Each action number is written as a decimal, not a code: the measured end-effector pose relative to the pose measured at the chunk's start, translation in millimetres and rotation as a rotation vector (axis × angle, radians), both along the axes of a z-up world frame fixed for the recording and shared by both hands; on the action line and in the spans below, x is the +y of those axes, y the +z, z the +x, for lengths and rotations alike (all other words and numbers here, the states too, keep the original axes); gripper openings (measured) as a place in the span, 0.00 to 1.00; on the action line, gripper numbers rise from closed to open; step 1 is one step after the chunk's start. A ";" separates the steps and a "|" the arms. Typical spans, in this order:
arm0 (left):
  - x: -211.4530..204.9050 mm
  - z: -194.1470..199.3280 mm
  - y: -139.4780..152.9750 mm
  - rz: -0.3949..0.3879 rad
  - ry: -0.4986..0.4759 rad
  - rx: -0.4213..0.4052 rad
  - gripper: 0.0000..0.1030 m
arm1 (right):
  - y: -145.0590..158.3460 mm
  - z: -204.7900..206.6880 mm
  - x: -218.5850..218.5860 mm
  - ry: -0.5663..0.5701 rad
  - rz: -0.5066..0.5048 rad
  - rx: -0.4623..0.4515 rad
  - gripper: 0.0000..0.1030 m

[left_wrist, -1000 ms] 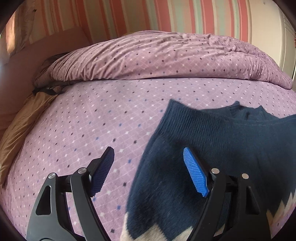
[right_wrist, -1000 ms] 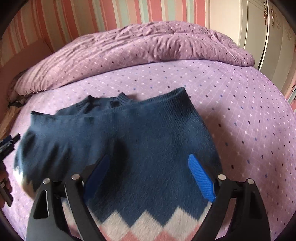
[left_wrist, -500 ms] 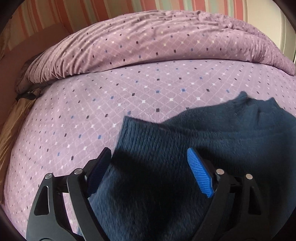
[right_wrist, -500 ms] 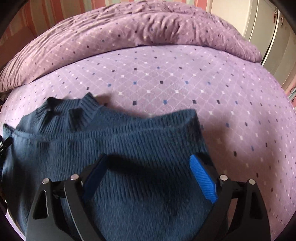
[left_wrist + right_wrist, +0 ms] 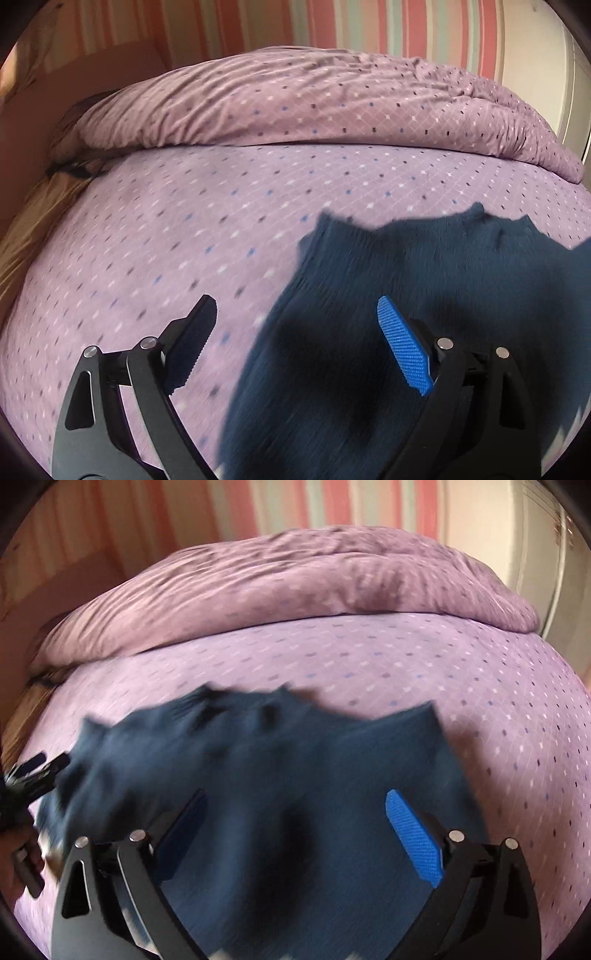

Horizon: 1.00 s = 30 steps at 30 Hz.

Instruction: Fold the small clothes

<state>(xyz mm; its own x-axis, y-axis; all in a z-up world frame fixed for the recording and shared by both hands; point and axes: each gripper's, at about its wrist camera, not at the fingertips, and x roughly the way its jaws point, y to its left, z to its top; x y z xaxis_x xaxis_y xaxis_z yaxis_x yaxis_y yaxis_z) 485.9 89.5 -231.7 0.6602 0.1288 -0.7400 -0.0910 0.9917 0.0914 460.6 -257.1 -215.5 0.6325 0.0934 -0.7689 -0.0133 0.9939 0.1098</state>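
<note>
A dark navy knitted sweater is laid flat on a lilac bedspread with a small diamond-dot print, with its ribbed neck opening pointed toward the far side of the bed and its body run back toward the cameras, so that the long axis is set from near to far. In the right wrist view the whole width of the garment is seen, both folded upper corners and the collar between them, though blurred by motion; in the left wrist view only the garment's left part is shown, with its outer edge slanted down through the frame and bare bedspread left of it. The right gripper is held over the middle of the knit, its jaws are opening wide, and cloth is seen beneath the gap between the blue ribbed pads without being pinched. The left gripper is spread wide too, one pad over the bedspread and the other over the sweater's edge, with nothing clamped. Only in the right wrist view is the left gripper's black tip seen from outside, at the picture's left edge beside the sweater's corner; whether it is touched cannot be told. Beyond the garment a bunched duvet in the same lilac print is piled across the bed, and behind it a wall striped in pink, cream and pale green is seen
</note>
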 end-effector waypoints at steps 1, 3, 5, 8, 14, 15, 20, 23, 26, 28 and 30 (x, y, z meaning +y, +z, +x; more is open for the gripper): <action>5.6 -12.6 0.6 0.004 0.005 -0.007 0.86 | 0.7 -9.2 6.9 0.006 -0.003 -0.005 0.95; 19.6 -37.5 -0.2 0.013 0.025 -0.012 0.86 | 0.9 -31.3 23.8 0.008 -0.021 -0.020 0.95; 34.3 -59.5 -3.4 -0.003 0.046 -0.006 0.86 | -0.3 -50.1 42.7 0.014 -0.046 -0.038 0.95; 54.2 -91.6 -10.0 -0.014 0.080 0.004 0.86 | -3.7 -66.5 64.7 0.031 -0.103 -0.060 0.95; 66.2 -140.0 -22.1 -0.002 0.080 0.019 0.87 | -8.1 -86.3 81.2 0.023 -0.180 -0.063 0.95; 67.6 -146.9 -24.9 -0.022 0.085 0.029 0.87 | -9.0 -89.4 81.2 0.020 -0.188 -0.060 0.95; 66.0 -175.8 -38.3 -0.082 0.107 0.066 0.87 | -14.2 -88.1 70.2 -0.009 -0.165 -0.020 0.95; 60.1 -183.3 -49.3 -0.156 0.087 0.086 0.87 | -15.5 -88.5 69.6 -0.006 -0.160 -0.017 0.95; 56.8 -181.4 -50.1 -0.253 0.098 0.067 0.87 | -17.0 -88.8 70.0 -0.003 -0.148 -0.011 0.95; 49.3 -176.7 -45.3 -0.313 0.091 0.036 0.88 | -18.5 -87.7 71.2 0.004 -0.147 -0.009 0.95; 35.8 -169.0 -41.6 -0.346 0.064 0.016 0.90 | -21.4 -86.4 70.5 0.006 -0.145 -0.003 0.95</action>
<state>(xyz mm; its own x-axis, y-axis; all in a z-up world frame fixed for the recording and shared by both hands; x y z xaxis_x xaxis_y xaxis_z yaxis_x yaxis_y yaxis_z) 316.9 125.3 -273.3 0.6467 -0.0909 -0.7573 -0.1552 0.9564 -0.2473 374.1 -186.6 -236.9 0.6343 -0.0151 -0.7729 -0.0190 0.9992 -0.0351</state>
